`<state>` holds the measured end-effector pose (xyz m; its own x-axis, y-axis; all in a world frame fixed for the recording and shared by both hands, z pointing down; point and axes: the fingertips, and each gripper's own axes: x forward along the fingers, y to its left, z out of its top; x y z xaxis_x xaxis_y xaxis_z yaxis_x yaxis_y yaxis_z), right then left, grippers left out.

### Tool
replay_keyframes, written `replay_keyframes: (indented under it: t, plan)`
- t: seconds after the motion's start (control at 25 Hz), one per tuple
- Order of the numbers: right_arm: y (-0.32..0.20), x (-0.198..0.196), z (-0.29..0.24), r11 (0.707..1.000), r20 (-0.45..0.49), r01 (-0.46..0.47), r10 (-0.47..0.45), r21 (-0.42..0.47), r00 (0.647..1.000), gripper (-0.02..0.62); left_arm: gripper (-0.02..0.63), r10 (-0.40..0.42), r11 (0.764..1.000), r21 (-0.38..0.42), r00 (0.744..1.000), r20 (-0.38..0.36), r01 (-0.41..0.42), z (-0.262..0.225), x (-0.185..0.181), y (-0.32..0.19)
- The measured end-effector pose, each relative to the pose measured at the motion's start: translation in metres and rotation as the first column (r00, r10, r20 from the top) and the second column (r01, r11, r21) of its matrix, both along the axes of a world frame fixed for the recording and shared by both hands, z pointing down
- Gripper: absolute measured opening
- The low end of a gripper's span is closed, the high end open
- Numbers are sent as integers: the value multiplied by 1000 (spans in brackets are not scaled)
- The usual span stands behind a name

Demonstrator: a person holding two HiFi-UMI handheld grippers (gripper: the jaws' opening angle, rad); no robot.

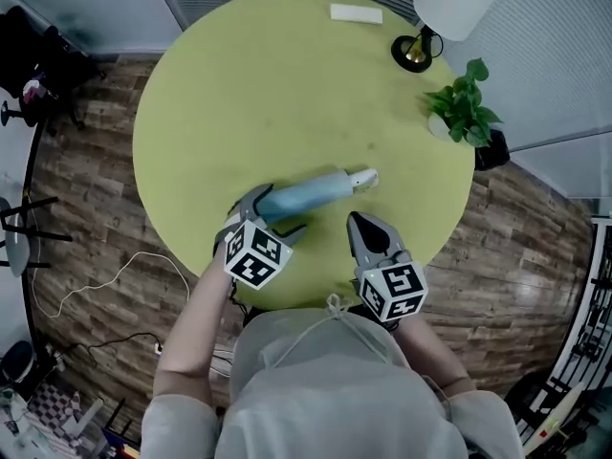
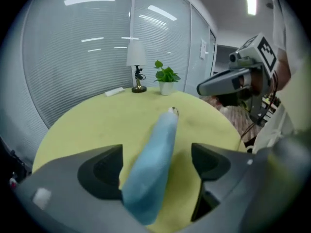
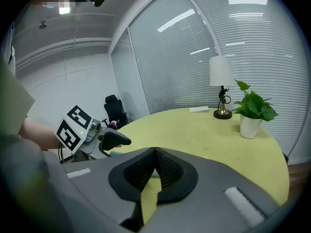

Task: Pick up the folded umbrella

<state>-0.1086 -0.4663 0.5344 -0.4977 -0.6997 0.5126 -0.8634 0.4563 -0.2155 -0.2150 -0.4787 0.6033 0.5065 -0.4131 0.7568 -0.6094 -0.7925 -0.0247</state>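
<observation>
Left gripper (image 2: 156, 149) fingers spread, folded umbrella (image 2: 148, 183) between (right gripper (image 3: 155, 153) closed)

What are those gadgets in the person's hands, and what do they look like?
Two hand-held tools, the left gripper and right gripper: each has two grey pointed jaws lined with dark ribbed pads and carries a white cube printed with black square markers. The person wears a pale grey top with a drawstring at the neck.
</observation>
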Motion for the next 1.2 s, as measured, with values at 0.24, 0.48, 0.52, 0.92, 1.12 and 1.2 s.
replay_keyframes:
  t: [0.24, 0.48, 0.52, 0.92, 1.12, 1.2]
  plan:
    - [-5, -3, 21, 999, -13, -14, 14, -46, 1000, -2, 448, 44, 997, -66, 998, 41, -41, 42, 5, -18]
    - [-8, -1, 26, 997, -9, -31, 31, -72, 999, -2, 438, 249, 963, -164, 933, 261, -212, 83, 3, -13]
    - [-8, -2, 26, 997, -8, -29, 29, -72, 1000, -2, 416, 267, 959, -173, 922, 280, -225, 86, 0, -13]
    - [0, -5, 29, 996, 6, -16, 17, -91, 1000, -2, 382, 302, 934, -246, 941, 152, -260, 91, -1, -17]
    - [7, -4, 25, 996, 6, -21, 21, -88, 1000, -2, 335, 312, 932, -247, 935, 168, -266, 89, 0, -16]
    - [11, -5, 22, 996, 2, -17, 18, -84, 1000, -2, 327, 311, 933, -247, 933, 181, -263, 88, 0, -14]
